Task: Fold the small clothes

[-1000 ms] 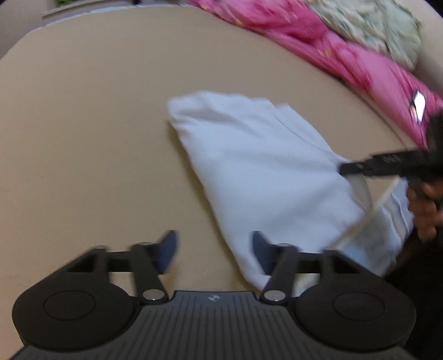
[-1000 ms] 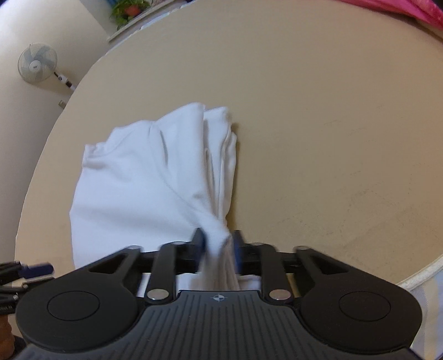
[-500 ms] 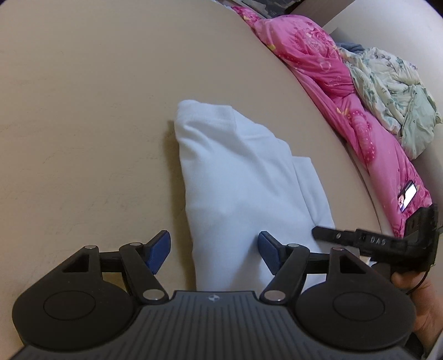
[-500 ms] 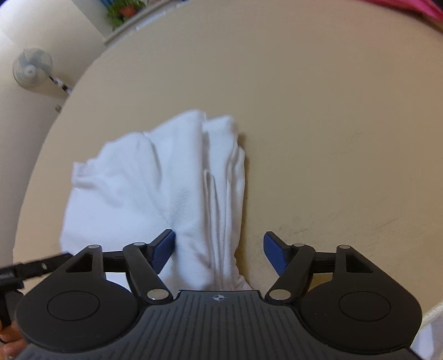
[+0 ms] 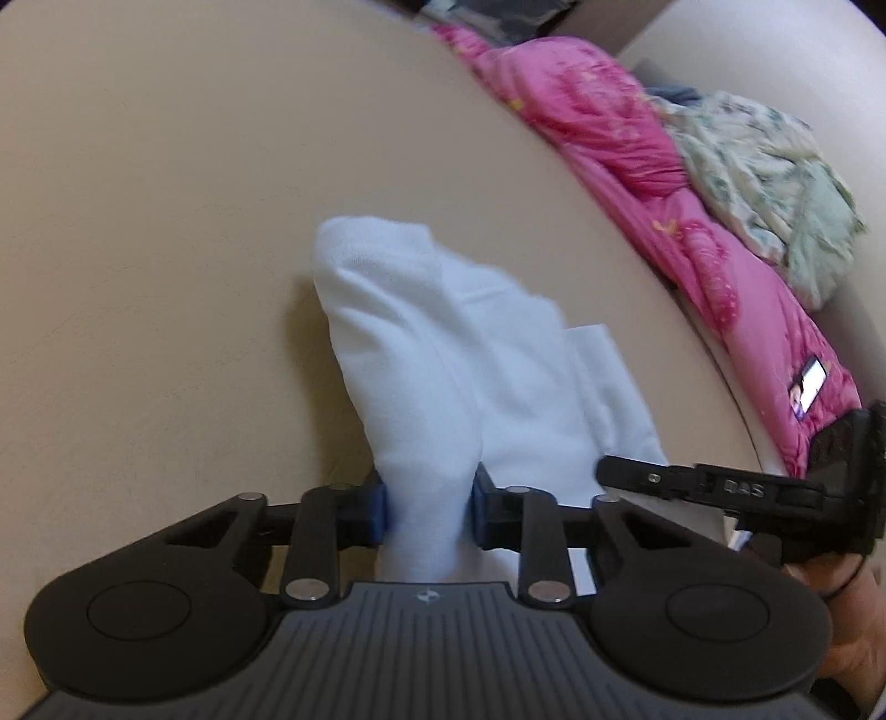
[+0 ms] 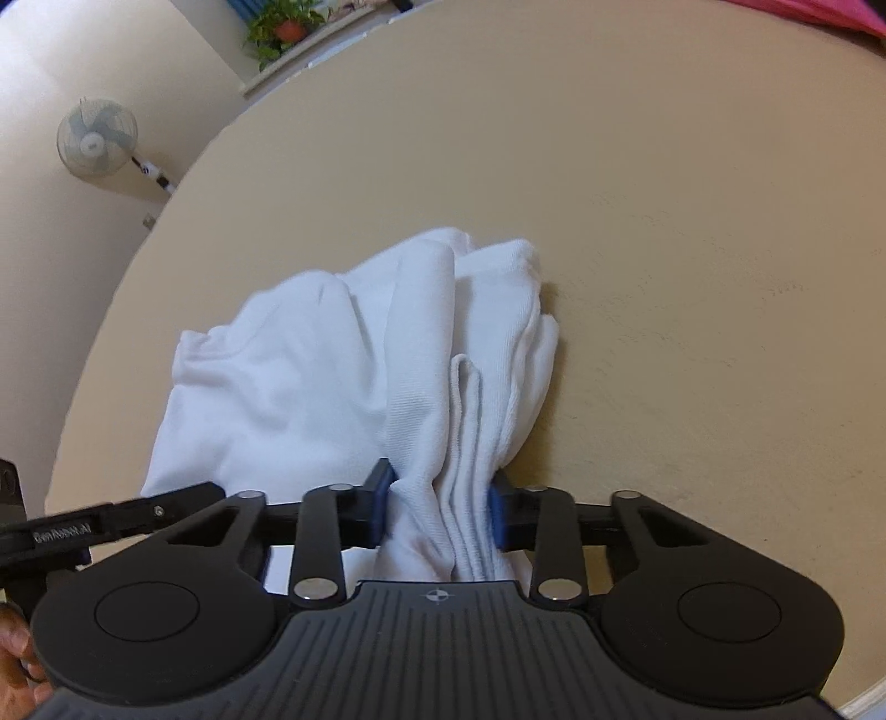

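Surface: tan tabletop [image 5: 166, 221] fills most of both views, its curved edge running along the left of the right wrist view.
Background, left wrist view: pink bedding [image 5: 637, 149] heaped along the upper right, with a pale green floral cloth [image 5: 775, 194] lying on it at the far right.
Background, right wrist view: wall fan [image 6: 97, 138] at the upper left; potted plant [image 6: 282, 25] on a ledge at the top edge.
Garment: white garment [image 6: 310, 387] lies bunched on the tabletop at the centre of both frames, its near edge gathered into thick folds toward the bottom of each frame.
Left gripper [image 5: 426, 507]: blue pads pressed in on a thick fold of the garment's near left edge; cloth bulges between them.
Right gripper [image 6: 440, 509]: pads clamped on several stacked folds at the garment's near right edge.
Cross views: the right gripper's black finger enters the left wrist view at the lower right; the left gripper's finger shows at the lower left of the right wrist view.
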Tool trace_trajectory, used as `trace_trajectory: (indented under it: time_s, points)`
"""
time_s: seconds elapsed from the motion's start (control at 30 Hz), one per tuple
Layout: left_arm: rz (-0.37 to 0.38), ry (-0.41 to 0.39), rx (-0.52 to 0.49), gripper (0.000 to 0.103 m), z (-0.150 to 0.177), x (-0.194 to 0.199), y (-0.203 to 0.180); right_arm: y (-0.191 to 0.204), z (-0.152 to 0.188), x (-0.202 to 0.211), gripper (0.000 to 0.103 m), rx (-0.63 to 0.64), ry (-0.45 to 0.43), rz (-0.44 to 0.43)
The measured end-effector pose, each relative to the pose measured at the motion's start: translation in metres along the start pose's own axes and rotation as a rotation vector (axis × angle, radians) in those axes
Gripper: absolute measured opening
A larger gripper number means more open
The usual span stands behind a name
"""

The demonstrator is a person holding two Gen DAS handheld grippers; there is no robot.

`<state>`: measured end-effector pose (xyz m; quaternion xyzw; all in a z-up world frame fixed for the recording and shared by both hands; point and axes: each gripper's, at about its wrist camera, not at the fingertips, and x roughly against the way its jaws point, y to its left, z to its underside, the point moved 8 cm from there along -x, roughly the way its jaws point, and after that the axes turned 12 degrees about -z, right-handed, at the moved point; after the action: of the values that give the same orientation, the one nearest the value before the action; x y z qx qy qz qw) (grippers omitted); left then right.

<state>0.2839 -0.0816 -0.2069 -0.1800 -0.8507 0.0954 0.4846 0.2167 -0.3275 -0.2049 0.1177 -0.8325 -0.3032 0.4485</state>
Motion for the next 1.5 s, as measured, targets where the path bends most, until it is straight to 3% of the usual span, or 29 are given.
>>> trace_trajectory:
  time_s: [0.13, 0.23, 0.3, 0.33, 0.4, 0.43, 0.47, 0.53, 0.6, 0.67, 0.77, 0.83, 0.87, 0.9, 1.0, 1.07, 1.17, 1.2, 1.3, 1.37, 1.4, 1.43, 1.47, 1.5]
  points:
    - [-0.086, -0.085, -0.06, 0.029, -0.025, 0.051, 0.009, 0.026, -0.009, 0.007, 0.028, 0.007, -0.083, -0.117]
    - [-0.091, -0.158, -0.056, 0.033, -0.047, 0.097, 0.036, 0.069, -0.016, 0.008, 0.028, 0.05, -0.164, -0.245]
    - [-0.107, -0.194, -0.023, 0.046, -0.059, 0.121, 0.062, 0.101, -0.018, 0.005, 0.03, 0.09, -0.208, -0.319]
    - [-0.144, -0.203, -0.009, 0.065, -0.063, 0.128, 0.077, 0.11, -0.018, 0.002, 0.033, 0.1, -0.219, -0.329]
    - [-0.296, -0.191, 0.034, 0.067, -0.061, 0.136, 0.117, 0.119, -0.018, -0.011, 0.05, 0.125, -0.218, -0.27]
    - [-0.34, -0.177, 0.057, 0.064, -0.056, 0.14, 0.133, 0.117, -0.017, -0.018, 0.051, 0.143, -0.21, -0.204]
    - [-0.347, -0.167, 0.076, 0.062, -0.048, 0.145, 0.142, 0.113, -0.018, -0.022, 0.051, 0.164, -0.207, -0.119]
    - [-0.321, -0.159, 0.093, 0.062, -0.027, 0.15, 0.149, 0.108, -0.018, -0.024, 0.05, 0.183, -0.202, -0.04]
    - [-0.327, -0.114, 0.078, 0.061, -0.002, 0.14, 0.147, 0.111, -0.019, -0.02, 0.05, 0.175, -0.2, -0.075]
    - [-0.359, -0.033, 0.052, 0.047, 0.011, 0.127, 0.14, 0.117, -0.013, -0.015, 0.053, 0.168, -0.169, -0.161]
    - [-0.319, -0.035, 0.007, 0.047, 0.011, 0.116, 0.121, 0.122, 0.003, -0.032, 0.058, 0.156, -0.057, -0.197]
    - [-0.297, 0.023, -0.001, 0.047, 0.023, 0.1, 0.12, 0.121, 0.014, -0.042, 0.042, 0.179, 0.002, -0.156]
    - [-0.298, 0.053, -0.002, 0.047, 0.027, 0.093, 0.122, 0.119, 0.021, -0.043, 0.006, 0.196, 0.016, -0.137]
    - [-0.304, 0.074, -0.018, 0.047, 0.031, 0.087, 0.12, 0.118, 0.021, -0.041, 0.007, 0.191, 0.009, -0.134]
    - [-0.308, 0.062, -0.089, 0.051, 0.036, 0.083, 0.111, 0.113, 0.007, -0.013, 0.006, 0.143, -0.128, -0.156]
    - [-0.349, 0.092, -0.128, 0.054, 0.045, 0.076, 0.115, 0.11, 0.008, -0.014, 0.007, 0.169, -0.1, -0.128]
    - [-0.356, 0.089, -0.122, 0.054, 0.045, 0.081, 0.118, 0.089, 0.033, -0.04, 0.016, 0.181, 0.09, 0.02]
    - [-0.356, 0.077, -0.117, 0.054, 0.044, 0.088, 0.119, 0.085, 0.032, -0.039, 0.028, 0.167, 0.081, 0.053]
    - [-0.32, -0.013, -0.114, 0.053, 0.034, 0.107, 0.113, 0.102, 0.015, -0.007, 0.029, 0.16, -0.081, -0.035]
    - [-0.334, 0.005, -0.131, 0.053, 0.038, 0.102, 0.116, 0.121, 0.016, 0.001, 0.03, 0.235, -0.104, -0.118]
    - [-0.383, 0.059, -0.155, 0.054, 0.047, 0.091, 0.119, 0.124, 0.023, -0.005, 0.03, 0.261, -0.056, -0.129]
    - [-0.426, 0.107, -0.178, 0.062, 0.056, 0.081, 0.123, 0.12, 0.036, -0.018, 0.03, 0.285, 0.033, -0.1]
    - [-0.447, 0.106, -0.188, 0.065, 0.059, 0.08, 0.124, 0.111, 0.048, -0.033, 0.031, 0.31, 0.123, -0.022]
    - [-0.452, 0.086, -0.193, 0.064, 0.058, 0.087, 0.123, 0.098, 0.061, -0.042, 0.047, 0.329, 0.189, 0.067]
